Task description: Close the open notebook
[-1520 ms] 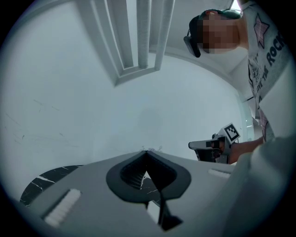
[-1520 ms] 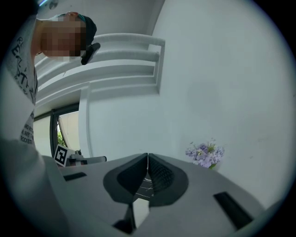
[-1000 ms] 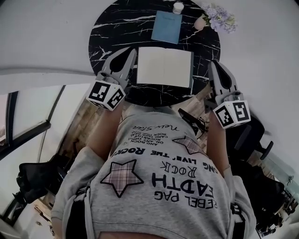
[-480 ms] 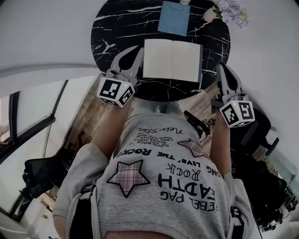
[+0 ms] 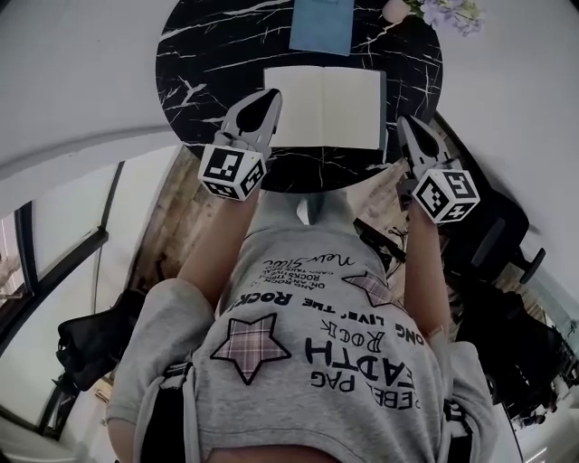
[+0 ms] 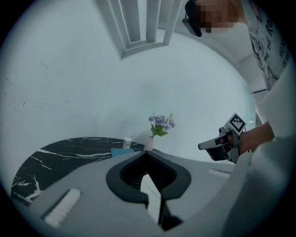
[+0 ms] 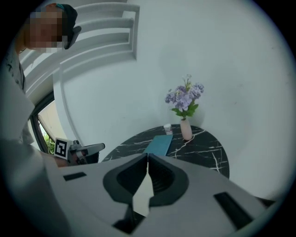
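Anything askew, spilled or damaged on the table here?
Nothing stands out. The notebook lies open and flat on the table, the blue book lies flat behind it, the vase stands upright. The left tool and right tool are shut, empty, flanking the notebook.

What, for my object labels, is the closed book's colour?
The closed book is light blue, clearest in the head view.
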A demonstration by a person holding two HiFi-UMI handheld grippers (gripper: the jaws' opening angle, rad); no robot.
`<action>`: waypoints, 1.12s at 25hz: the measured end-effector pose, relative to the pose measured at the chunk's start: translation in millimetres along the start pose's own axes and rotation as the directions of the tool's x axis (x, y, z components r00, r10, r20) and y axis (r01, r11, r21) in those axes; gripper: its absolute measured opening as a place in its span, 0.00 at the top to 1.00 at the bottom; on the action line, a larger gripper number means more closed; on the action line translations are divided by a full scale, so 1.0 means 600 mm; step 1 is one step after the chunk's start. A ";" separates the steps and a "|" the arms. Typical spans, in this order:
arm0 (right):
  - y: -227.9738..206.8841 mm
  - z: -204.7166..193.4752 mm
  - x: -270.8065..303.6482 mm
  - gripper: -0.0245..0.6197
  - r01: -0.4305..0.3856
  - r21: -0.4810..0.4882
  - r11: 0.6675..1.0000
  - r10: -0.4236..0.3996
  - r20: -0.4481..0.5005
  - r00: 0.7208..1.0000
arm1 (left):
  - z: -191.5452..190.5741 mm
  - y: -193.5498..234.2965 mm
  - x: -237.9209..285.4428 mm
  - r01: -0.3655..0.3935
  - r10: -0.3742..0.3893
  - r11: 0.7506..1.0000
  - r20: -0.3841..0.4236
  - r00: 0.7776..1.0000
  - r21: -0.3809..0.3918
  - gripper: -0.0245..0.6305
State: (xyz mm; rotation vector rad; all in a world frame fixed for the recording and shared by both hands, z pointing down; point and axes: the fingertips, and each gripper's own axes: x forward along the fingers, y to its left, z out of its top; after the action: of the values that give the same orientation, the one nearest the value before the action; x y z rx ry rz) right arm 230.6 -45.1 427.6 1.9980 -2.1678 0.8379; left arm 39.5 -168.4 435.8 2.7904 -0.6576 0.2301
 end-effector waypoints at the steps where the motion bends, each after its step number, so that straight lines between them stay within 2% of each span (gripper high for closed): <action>1: -0.009 -0.014 0.003 0.94 0.006 0.012 1.000 -0.006 -0.018 1.000 | -0.013 -0.002 0.005 0.007 -0.007 1.000 -0.017 1.000 0.002 0.95; 9: -0.065 -0.109 0.037 0.94 0.041 0.098 0.994 -0.027 -0.136 0.990 | -0.124 -0.018 0.038 0.051 -0.052 0.999 -0.185 0.981 -0.010 0.95; 10: -0.070 -0.122 0.042 0.89 0.048 0.103 0.994 -0.031 -0.159 0.987 | -0.135 -0.020 0.041 0.059 -0.060 0.998 -0.199 0.978 -0.013 0.95; 11: -0.075 -0.136 0.048 0.77 0.053 0.106 0.993 -0.032 -0.184 0.982 | -0.144 -0.022 0.044 0.066 -0.068 0.998 -0.212 0.975 -0.017 0.95; 12: -0.077 -0.150 0.054 0.74 0.054 0.107 0.993 -0.031 -0.210 0.977 | -0.153 -0.023 0.046 0.072 -0.074 0.997 -0.225 0.972 -0.021 0.95; 19: -0.095 -0.230 0.072 0.66 0.096 0.098 0.991 -0.057 -0.340 0.939 | -0.204 -0.023 0.051 0.086 -0.087 0.996 -0.307 0.948 -0.018 0.95; 28: -0.099 -0.272 0.080 0.64 0.135 0.111 0.985 -0.078 -0.412 0.908 | -0.237 -0.024 0.047 0.075 -0.076 0.997 -0.354 0.932 -0.018 0.94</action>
State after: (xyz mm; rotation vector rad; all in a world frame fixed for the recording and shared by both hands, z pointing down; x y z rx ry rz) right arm 230.4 -16.8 605.9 1.7751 -1.7955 1.2837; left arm 58.1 -126.1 574.3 2.6599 -0.4592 0.6957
